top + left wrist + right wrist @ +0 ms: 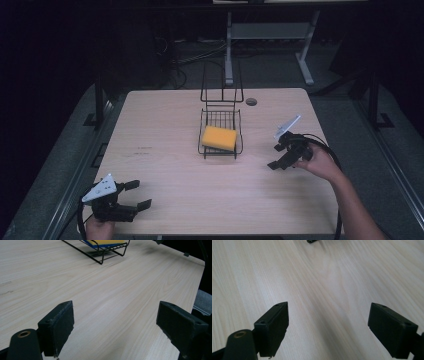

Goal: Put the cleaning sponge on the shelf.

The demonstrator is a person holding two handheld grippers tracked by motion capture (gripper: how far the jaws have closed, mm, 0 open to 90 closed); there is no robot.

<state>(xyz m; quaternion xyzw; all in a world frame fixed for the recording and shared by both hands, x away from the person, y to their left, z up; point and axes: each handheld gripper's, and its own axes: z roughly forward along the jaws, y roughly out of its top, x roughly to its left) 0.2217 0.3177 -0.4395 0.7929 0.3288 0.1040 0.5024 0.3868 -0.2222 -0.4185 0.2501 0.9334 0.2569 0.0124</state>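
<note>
We see a pale wooden worktop (175, 170) with a black wire rack (220, 131) standing near its middle, a little toward the far edge, and a yellow sponge (219, 138) lying flat in the rack's low front tray; the rack's tall wire back rises behind it. Our left claw (136, 194) sits at the near left corner of the worktop, well apart from the rack, with its jaws spread wide and nothing between them. In the left gripper view, the left claw (115, 325) frames bare wood grain, and the rack (100, 253) with the sponge (107, 242) shows far off at the top edge, the sponge's blue underside just visible. Our right claw (278, 156) hovers over the right side of the worktop, to the right of the rack and apart from it, pointing roughly toward the rack. Its jaws are also spread and empty, as the right gripper view confirms: the right claw (328, 325) holds only bare worktop (324, 285) between its two black jaws.
</note>
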